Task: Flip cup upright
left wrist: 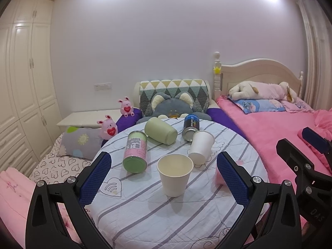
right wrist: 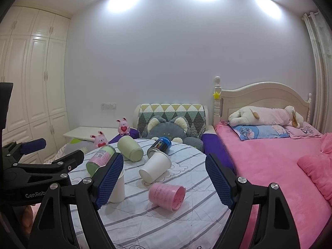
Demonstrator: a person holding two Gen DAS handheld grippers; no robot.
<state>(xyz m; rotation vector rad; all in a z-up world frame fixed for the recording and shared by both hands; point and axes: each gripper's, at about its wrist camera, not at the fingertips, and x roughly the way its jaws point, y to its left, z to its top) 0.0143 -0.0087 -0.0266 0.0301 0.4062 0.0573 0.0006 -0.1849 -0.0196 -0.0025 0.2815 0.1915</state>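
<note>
A white paper cup stands upright on the round striped table, between the fingers of my open left gripper, which does not touch it. A second white paper cup lies on its side behind it. A pink cup lies on its side, mouth toward the right, between the fingers of my open right gripper. The upright cup is partly hidden behind the right gripper's left finger. A green cup lies on its side farther back.
A pink-and-green can and a blue can lie on the table. Plush toys and a grey cat cushion sit behind it. A pink bed is at the right, white wardrobes at the left.
</note>
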